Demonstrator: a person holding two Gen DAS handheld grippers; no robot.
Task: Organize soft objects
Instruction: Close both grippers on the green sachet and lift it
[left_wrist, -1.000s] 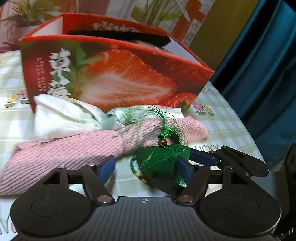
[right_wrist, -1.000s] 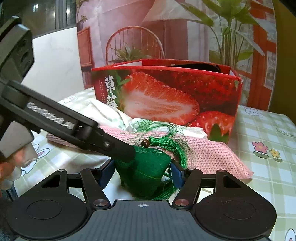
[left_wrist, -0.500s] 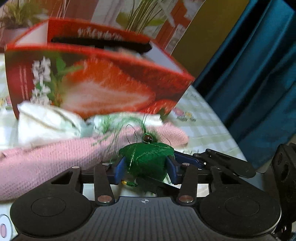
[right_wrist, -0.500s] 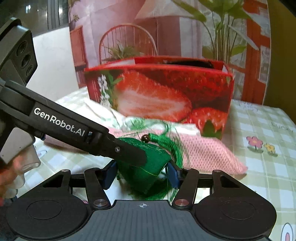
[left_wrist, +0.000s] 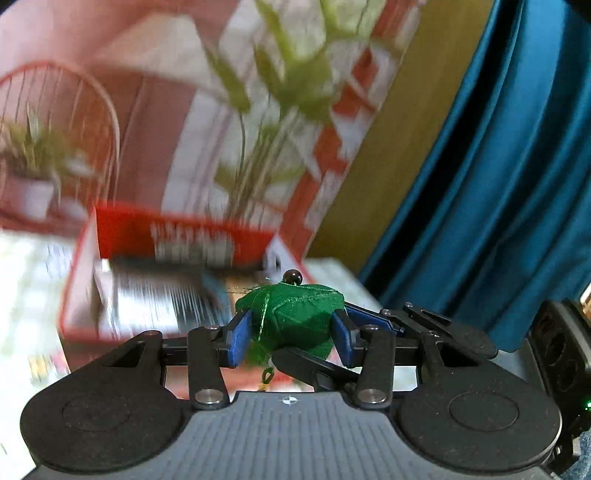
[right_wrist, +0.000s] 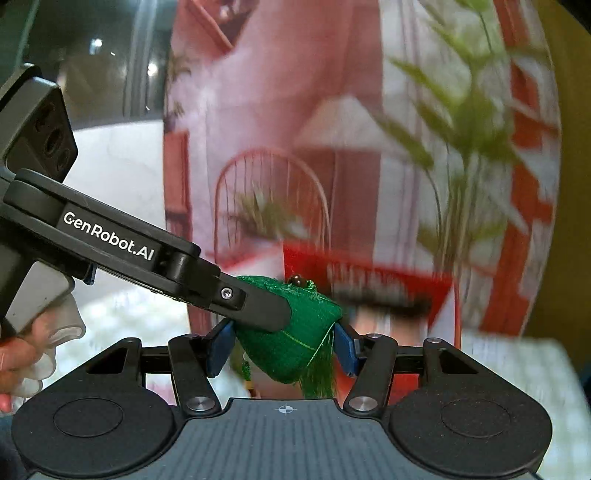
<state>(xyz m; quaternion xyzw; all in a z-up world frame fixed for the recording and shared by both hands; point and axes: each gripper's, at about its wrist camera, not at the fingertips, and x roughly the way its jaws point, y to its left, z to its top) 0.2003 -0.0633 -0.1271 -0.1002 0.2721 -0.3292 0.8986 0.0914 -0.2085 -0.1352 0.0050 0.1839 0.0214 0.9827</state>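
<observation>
Green pouch (left_wrist: 291, 319): pinched by left gripper (left_wrist: 291, 332) and right gripper (right_wrist: 280, 347) together, crosswise, steadying soft shape. Red box (left_wrist: 177, 236) beyond, open-topped: likely destination.

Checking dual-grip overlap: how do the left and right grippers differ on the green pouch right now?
1. Approach: in the right wrist view the left gripper comes in slantwise from the left across the green pouch, while the right gripper straddles it squarely.
2. Fingers: a left finger lies over the pouch's upper face; the right fingers flank its sides.

Shared: both are shut on the same pouch, held clear of the red box.
</observation>
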